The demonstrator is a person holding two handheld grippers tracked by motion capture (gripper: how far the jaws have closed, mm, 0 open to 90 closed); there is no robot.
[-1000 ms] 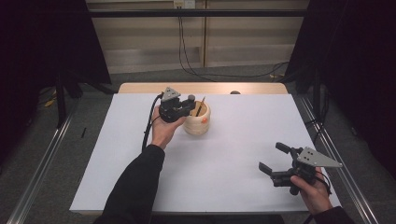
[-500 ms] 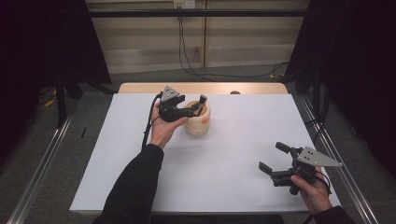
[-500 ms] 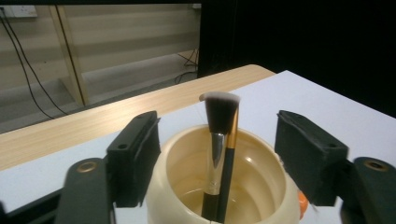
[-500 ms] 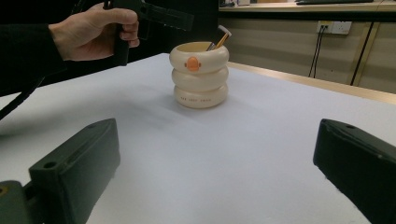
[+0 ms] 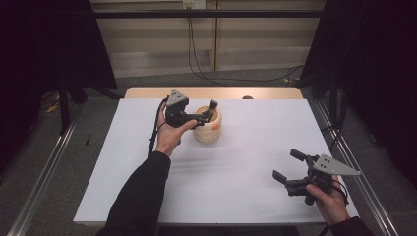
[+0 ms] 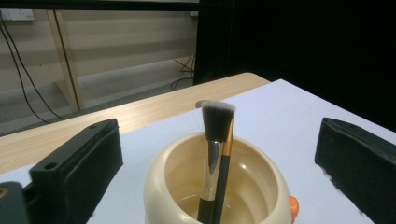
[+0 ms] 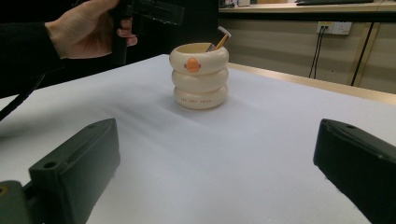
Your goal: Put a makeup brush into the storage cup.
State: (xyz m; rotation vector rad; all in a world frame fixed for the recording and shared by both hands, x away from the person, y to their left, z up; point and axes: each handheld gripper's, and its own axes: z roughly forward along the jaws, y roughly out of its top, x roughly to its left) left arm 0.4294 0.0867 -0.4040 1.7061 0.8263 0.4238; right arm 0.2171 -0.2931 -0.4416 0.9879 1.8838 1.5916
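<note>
A cream ring-shaped cup [image 5: 208, 129] with an orange dot stands at the back middle of the white table. A makeup brush [image 6: 216, 122] with a grey-white head leans upright inside the cup [image 6: 159, 163], with a gold-banded handle right beside it. My left gripper [image 5: 209, 112] hovers over the cup's mouth. Its jaws have just been opening and now stand wide on either side of the brush without touching it. My right gripper [image 5: 286, 165] is held open low over the table's front right, pointing at the cup [image 7: 201, 77], with nothing between its jaws.
The white sheet [image 5: 246, 162] covers the table between the two hands. A bare wooden strip [image 5: 265, 93] runs along the far edge. Metal rails [image 5: 44, 167] flank the table, and cables hang behind it.
The left gripper's jaws have spread from nearly closed over the cup to wide apart, and the brush now stands free in the cup. Neither hand has shifted.
</note>
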